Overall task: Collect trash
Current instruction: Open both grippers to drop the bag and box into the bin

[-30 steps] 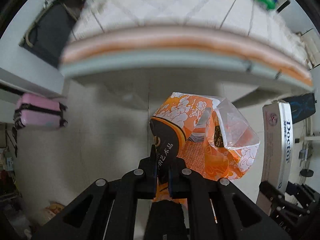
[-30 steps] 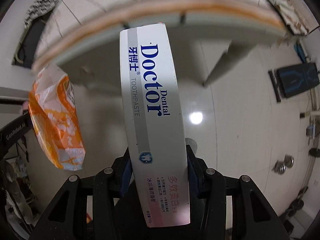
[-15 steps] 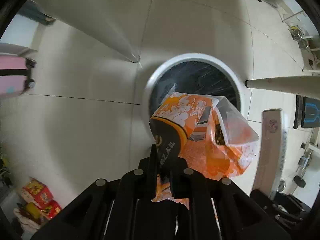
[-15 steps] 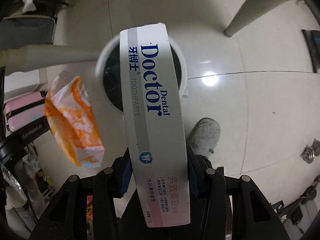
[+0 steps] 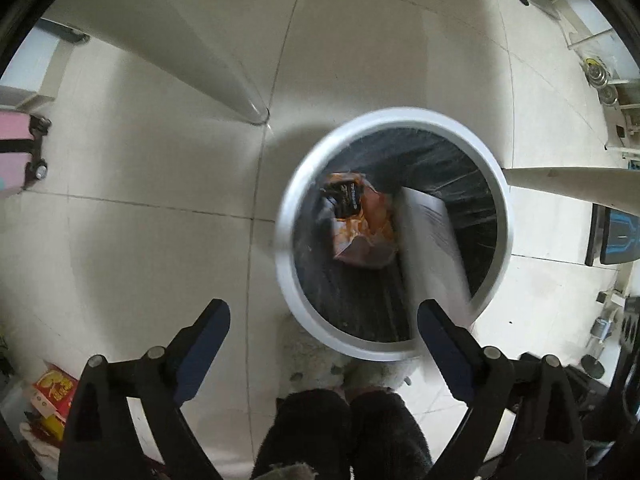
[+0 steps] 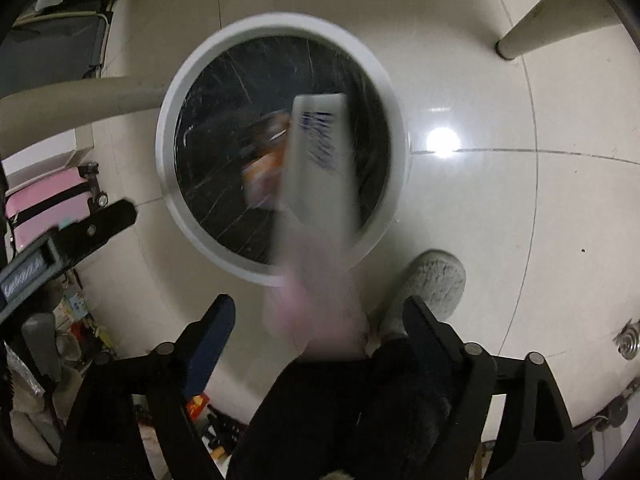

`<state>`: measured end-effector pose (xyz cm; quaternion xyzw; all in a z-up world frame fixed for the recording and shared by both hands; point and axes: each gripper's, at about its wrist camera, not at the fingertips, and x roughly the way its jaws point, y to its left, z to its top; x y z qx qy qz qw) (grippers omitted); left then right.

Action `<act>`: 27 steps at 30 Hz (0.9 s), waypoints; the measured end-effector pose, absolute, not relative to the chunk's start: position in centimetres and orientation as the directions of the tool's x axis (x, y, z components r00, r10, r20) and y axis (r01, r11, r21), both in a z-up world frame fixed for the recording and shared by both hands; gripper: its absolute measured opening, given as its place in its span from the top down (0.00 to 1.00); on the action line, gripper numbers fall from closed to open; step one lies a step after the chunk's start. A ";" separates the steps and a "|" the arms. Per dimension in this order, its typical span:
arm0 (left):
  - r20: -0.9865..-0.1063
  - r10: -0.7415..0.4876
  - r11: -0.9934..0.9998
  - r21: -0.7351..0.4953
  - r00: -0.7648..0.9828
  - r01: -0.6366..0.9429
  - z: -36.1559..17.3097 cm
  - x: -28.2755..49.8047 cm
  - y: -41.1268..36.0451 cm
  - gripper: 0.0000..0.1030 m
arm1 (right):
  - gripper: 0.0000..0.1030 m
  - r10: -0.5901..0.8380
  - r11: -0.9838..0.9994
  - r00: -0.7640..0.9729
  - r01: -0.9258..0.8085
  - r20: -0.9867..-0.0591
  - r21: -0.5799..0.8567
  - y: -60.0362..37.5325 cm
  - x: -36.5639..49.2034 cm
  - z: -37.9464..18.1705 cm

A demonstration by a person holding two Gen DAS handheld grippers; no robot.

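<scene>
One round white-rimmed trash bin with a black liner [image 5: 394, 236] stands on the pale tiled floor. Inside it lies one crumpled orange snack bag [image 5: 358, 220]. One long white toothpaste box [image 6: 320, 168], blurred, hangs over the bin's near rim, apparently falling in. Two grippers hover above the bin: the left gripper [image 5: 324, 320] and the right gripper [image 6: 320, 316], each with jaws spreading apart and pressing on nothing. One grey fuzzy slipper [image 6: 434, 280] rests just beside the bin.
</scene>
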<state>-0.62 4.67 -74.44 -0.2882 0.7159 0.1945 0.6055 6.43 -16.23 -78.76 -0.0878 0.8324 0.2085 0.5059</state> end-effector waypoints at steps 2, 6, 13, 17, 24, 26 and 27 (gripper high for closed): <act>-0.983 -0.157 0.769 -0.058 -0.099 -0.636 -73.5 -0.9 4.3 0.07 | 0.02 0.045 0.897 -0.432 -0.380 -0.901 0.228 -15.9 6.3 -78.6; -0.992 -0.091 0.801 -0.020 -0.090 -0.599 -72.1 -1.8 3.5 0.07 | 0.02 -0.016 0.877 -0.310 -0.460 -0.951 0.135 -15.1 6.0 -76.9; -0.996 -0.042 0.809 0.010 -0.075 -0.588 -68.6 -2.7 2.5 0.06 | 0.02 -0.048 0.865 -0.153 -0.500 -0.987 0.035 -14.4 5.9 -72.7; -0.999 -0.025 0.810 0.008 -0.048 -0.587 -65.7 -2.6 2.2 0.06 | 0.02 -0.042 0.871 -0.121 -0.491 -0.992 0.023 -14.3 5.9 -69.9; -1.000 -0.024 0.804 -0.012 -0.013 -0.594 -60.0 -3.4 1.5 0.06 | 0.02 -0.033 0.861 -0.056 -0.509 -0.998 0.000 -14.3 5.3 -63.4; -1.000 -0.014 0.806 -0.007 -0.006 -0.593 -57.8 -4.0 1.4 0.06 | 0.02 -0.027 0.859 -0.042 -0.512 -0.999 -0.001 -14.3 5.1 -61.2; -1.000 -0.007 0.806 -0.003 -0.004 -0.592 -56.8 -4.2 1.3 0.06 | 0.02 -0.026 0.859 -0.036 -0.513 -0.999 -0.004 -14.4 5.0 -60.2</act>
